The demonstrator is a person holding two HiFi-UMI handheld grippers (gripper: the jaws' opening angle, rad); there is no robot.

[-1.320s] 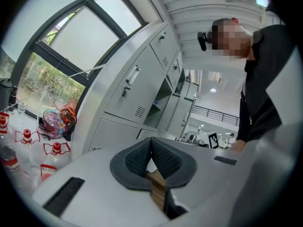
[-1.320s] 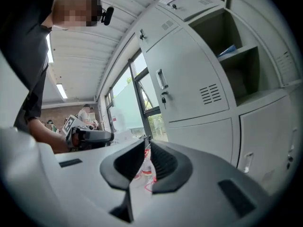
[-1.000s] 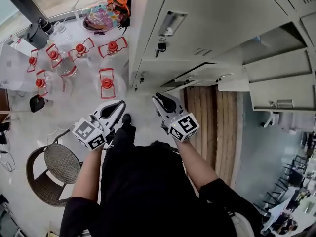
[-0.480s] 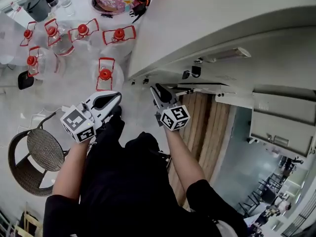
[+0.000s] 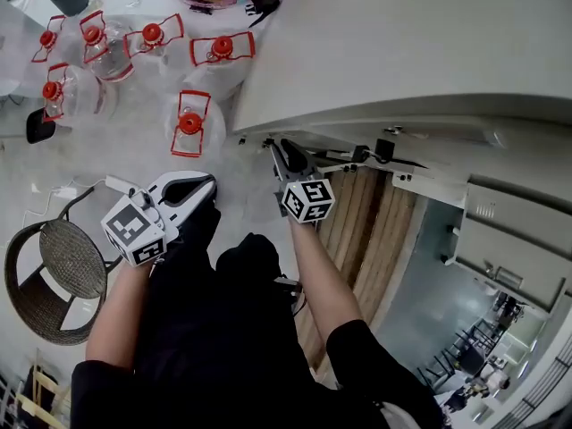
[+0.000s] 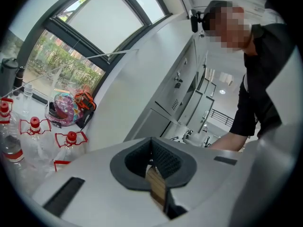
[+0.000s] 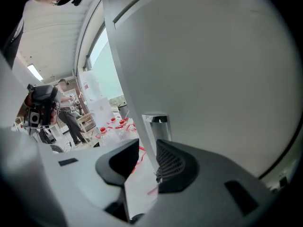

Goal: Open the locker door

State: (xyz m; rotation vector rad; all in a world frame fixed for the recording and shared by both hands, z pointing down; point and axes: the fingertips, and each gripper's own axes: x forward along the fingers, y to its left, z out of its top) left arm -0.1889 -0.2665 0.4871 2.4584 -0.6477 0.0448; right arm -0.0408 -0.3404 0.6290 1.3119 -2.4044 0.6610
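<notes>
Our right gripper (image 7: 147, 162) stood narrowly open astride the edge of the locker door (image 7: 213, 70) so we could clamp and swing it, while our left gripper (image 6: 151, 150) hung closed, empty.

Locker room: grey lockers (image 5: 402, 43), water bottles (image 5: 189, 125).

No word, brand name or number can be read in any view. The only printed marks are black-and-white square patterns on the left gripper's cube (image 5: 134, 231), lower left of the head view, and the right gripper's cube (image 5: 308, 200), near its centre
</notes>
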